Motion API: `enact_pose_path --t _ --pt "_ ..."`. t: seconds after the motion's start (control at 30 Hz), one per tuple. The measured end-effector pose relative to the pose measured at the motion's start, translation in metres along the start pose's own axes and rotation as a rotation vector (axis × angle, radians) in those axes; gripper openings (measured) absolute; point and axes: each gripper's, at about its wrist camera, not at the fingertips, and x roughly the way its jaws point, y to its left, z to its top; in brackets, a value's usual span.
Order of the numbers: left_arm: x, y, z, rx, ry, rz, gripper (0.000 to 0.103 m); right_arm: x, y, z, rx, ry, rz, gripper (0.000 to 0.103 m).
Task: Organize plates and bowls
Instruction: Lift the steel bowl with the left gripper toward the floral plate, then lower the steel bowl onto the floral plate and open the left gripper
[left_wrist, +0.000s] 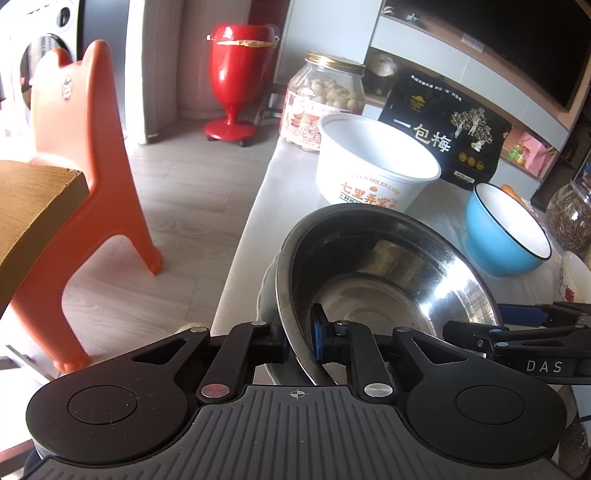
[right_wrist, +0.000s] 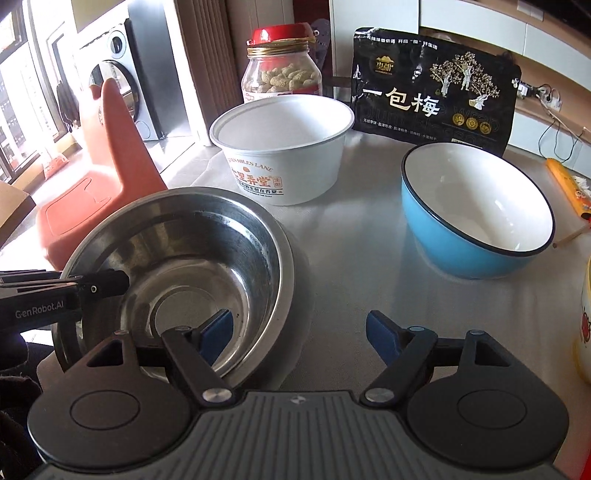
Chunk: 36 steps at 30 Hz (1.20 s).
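Observation:
My left gripper (left_wrist: 300, 338) is shut on the near rim of a steel bowl (left_wrist: 384, 273), which is tilted and rests in a pale dish on the table. The same steel bowl (right_wrist: 192, 258) fills the left of the right wrist view, with the left gripper (right_wrist: 110, 286) on its rim. My right gripper (right_wrist: 300, 334) is open and empty; its left pad hangs over the bowl's edge and its right pad over bare table. A white paper bowl (left_wrist: 373, 162) (right_wrist: 288, 144) and a blue bowl (left_wrist: 506, 232) (right_wrist: 476, 210) stand farther back.
A peanut jar (right_wrist: 282, 72) and a black snack bag (right_wrist: 436, 99) stand at the back of the grey table (right_wrist: 354, 258). An orange plastic chair (left_wrist: 85, 162) stands left of the table. A wooden tabletop corner (left_wrist: 33, 206) juts in at the left. A yellow-white cup (right_wrist: 583, 325) sits at the right edge.

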Motion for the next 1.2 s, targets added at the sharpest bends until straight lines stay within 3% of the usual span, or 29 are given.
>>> enact_pose_path --t 0.13,0.27,0.33,0.5,0.57,0.67,0.8,0.97,1.1,1.2 --pt "0.003 0.022 -0.001 -0.121 0.019 -0.101 0.016 0.003 -0.009 -0.001 0.091 0.032 0.101 0.080" --pt "0.004 0.030 0.002 -0.194 0.021 -0.118 0.015 0.006 -0.012 -0.003 0.156 0.043 0.182 0.080" --pt "0.002 0.026 0.003 -0.171 0.012 -0.098 0.016 0.009 -0.012 -0.004 0.164 0.051 0.182 0.080" --pt "-0.012 -0.003 0.003 0.009 -0.023 0.024 0.018 0.015 -0.013 -0.009 0.160 0.055 0.148 0.080" --pt "-0.014 -0.002 0.002 0.014 -0.019 0.002 0.023 0.014 -0.013 -0.009 0.158 0.051 0.139 0.080" --pt "-0.021 0.005 -0.001 -0.007 -0.039 0.004 0.022 0.012 -0.017 -0.012 0.166 0.046 0.142 0.080" --pt "-0.016 0.013 0.003 -0.022 -0.038 0.072 0.049 0.009 -0.020 -0.013 0.160 0.027 0.125 0.080" --pt "0.009 0.027 0.002 -0.120 0.047 -0.037 0.044 0.012 -0.023 -0.011 0.212 0.041 0.199 0.081" --pt "0.018 0.024 0.004 -0.135 0.057 -0.090 0.044 0.016 -0.018 -0.010 0.219 0.040 0.231 0.081" --pt "0.021 0.015 0.007 -0.119 0.066 -0.073 0.050 0.018 -0.013 -0.007 0.214 0.052 0.327 0.078"
